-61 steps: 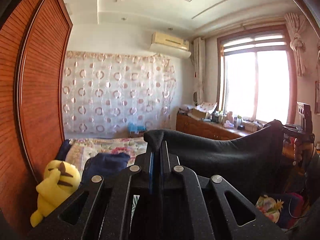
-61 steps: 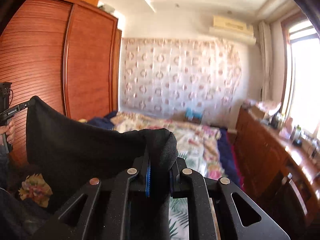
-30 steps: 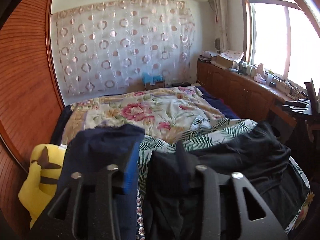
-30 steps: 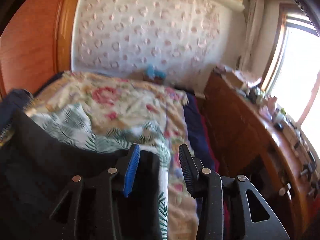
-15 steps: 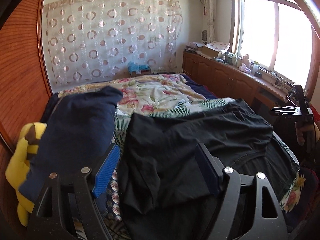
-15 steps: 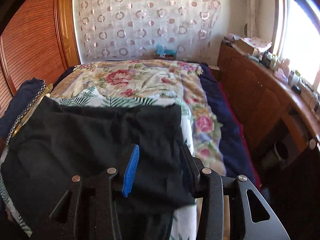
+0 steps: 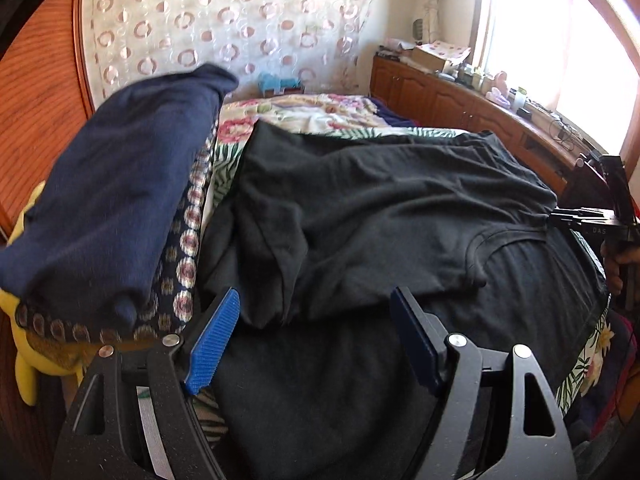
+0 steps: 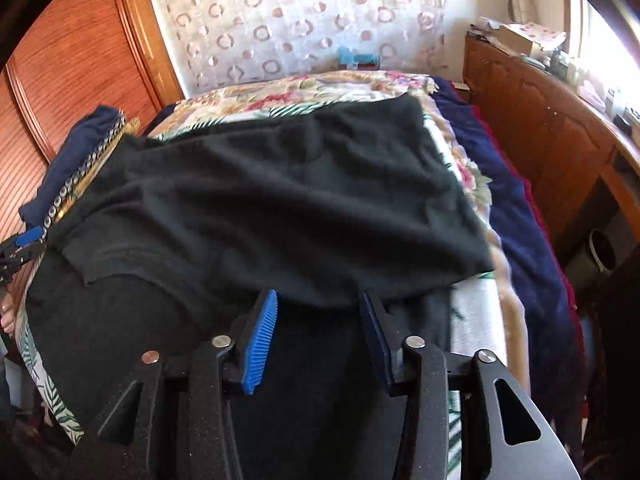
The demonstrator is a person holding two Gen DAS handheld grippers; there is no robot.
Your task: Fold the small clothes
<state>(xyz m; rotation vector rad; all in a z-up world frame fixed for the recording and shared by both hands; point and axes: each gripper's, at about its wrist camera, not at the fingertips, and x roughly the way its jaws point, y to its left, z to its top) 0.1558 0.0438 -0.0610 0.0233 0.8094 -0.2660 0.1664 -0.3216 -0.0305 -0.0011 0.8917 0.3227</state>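
A black T-shirt (image 7: pixel 380 220) lies on the bed, its upper half folded over the lower, collar toward the right. In the right wrist view the same black T-shirt (image 8: pixel 280 200) spreads across the quilt. My left gripper (image 7: pixel 316 300) stands open above the shirt's near left edge, its pads clear of the cloth. My right gripper (image 8: pixel 319 298) hovers over the folded edge with its jaws opening; cloth lies below them, and the pads do not press on it. The right gripper (image 7: pixel 600 216) also shows at the shirt's right edge, the left gripper (image 8: pixel 20 248) at its left.
A stack of folded navy clothes (image 7: pixel 112 200) sits left of the shirt, with a yellow plush toy (image 7: pixel 24 344) beside it. A floral quilt (image 8: pixel 304 88) covers the bed. A wooden wardrobe (image 8: pixel 72 52) stands on the left, a low wooden cabinet (image 8: pixel 540 120) under the window on the right.
Both grippers held the shirt up in the air, shut on it. They came down, laid it folded on the bed, opened and let go. Both have since drawn back toward the near edge.
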